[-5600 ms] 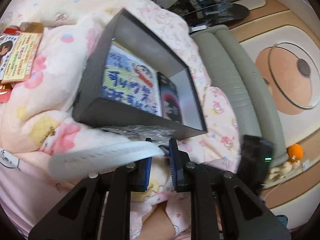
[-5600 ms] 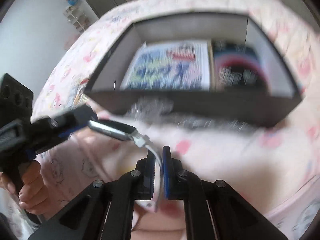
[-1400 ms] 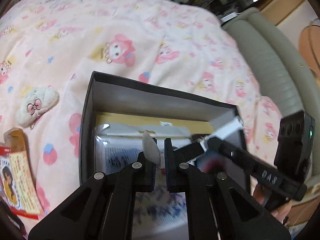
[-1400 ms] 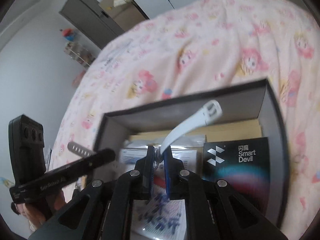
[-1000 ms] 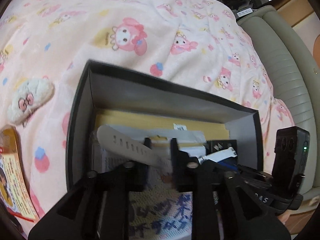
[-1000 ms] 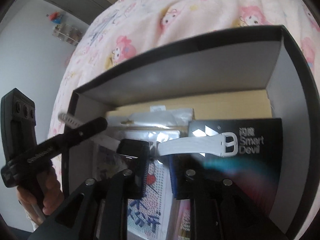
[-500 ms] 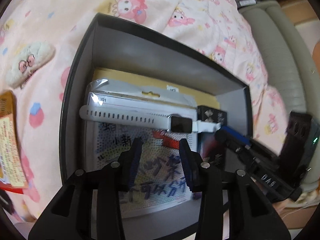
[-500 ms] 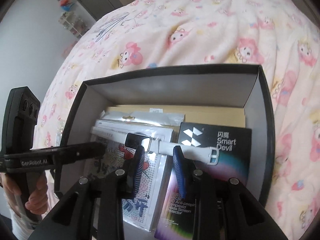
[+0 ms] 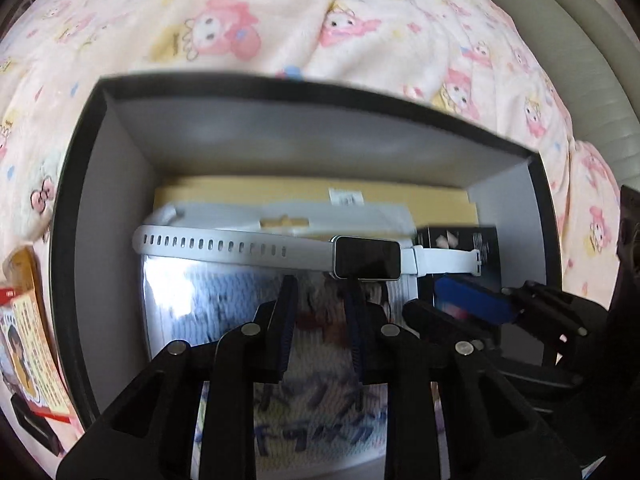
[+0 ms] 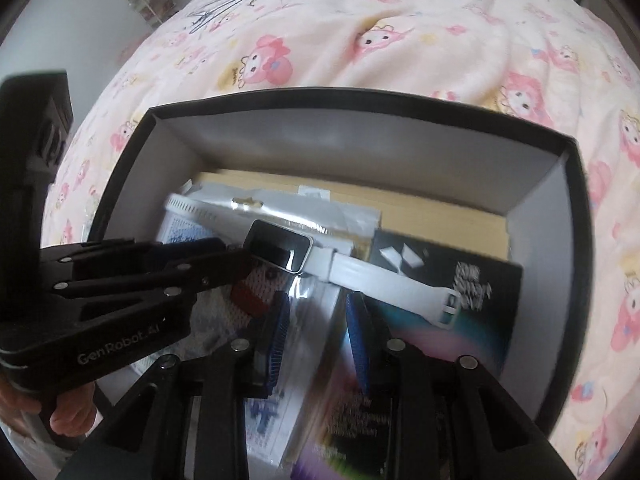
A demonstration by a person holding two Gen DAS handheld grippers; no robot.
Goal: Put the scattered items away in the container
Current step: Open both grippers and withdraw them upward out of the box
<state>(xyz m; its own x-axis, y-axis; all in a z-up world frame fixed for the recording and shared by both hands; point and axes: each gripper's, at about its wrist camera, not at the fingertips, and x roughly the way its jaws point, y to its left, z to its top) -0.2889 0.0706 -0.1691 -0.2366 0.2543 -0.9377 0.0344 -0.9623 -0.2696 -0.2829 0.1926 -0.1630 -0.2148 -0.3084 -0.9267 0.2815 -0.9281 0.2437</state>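
Observation:
A white smartwatch [image 9: 366,257] with a dark screen lies flat inside the black box [image 9: 304,88], stretched across the packets in it. My left gripper [image 9: 320,284] hovers just short of the watch face; its jaws are closing with nothing between them. In the right wrist view the watch [image 10: 280,250] lies ahead of my right gripper [image 10: 318,304], which stands open and empty over the box [image 10: 360,100]. The left gripper [image 10: 230,256] reaches in from the left, its tips beside the watch face.
In the box lie a clear-wrapped pattern packet [image 9: 224,304], a brown envelope [image 9: 312,192] and a black printed carton [image 10: 460,280]. The box sits on a pink cartoon blanket [image 9: 280,20]. A white plush clip [image 9: 38,196] and a yellow card packet [image 9: 28,320] lie to its left. A grey-green cushion [image 9: 580,60] borders the right.
The watch, held by its straps between both grippers, came down into the box and was let go. Both grippers opened and drew back; the left jaws have since narrowed.

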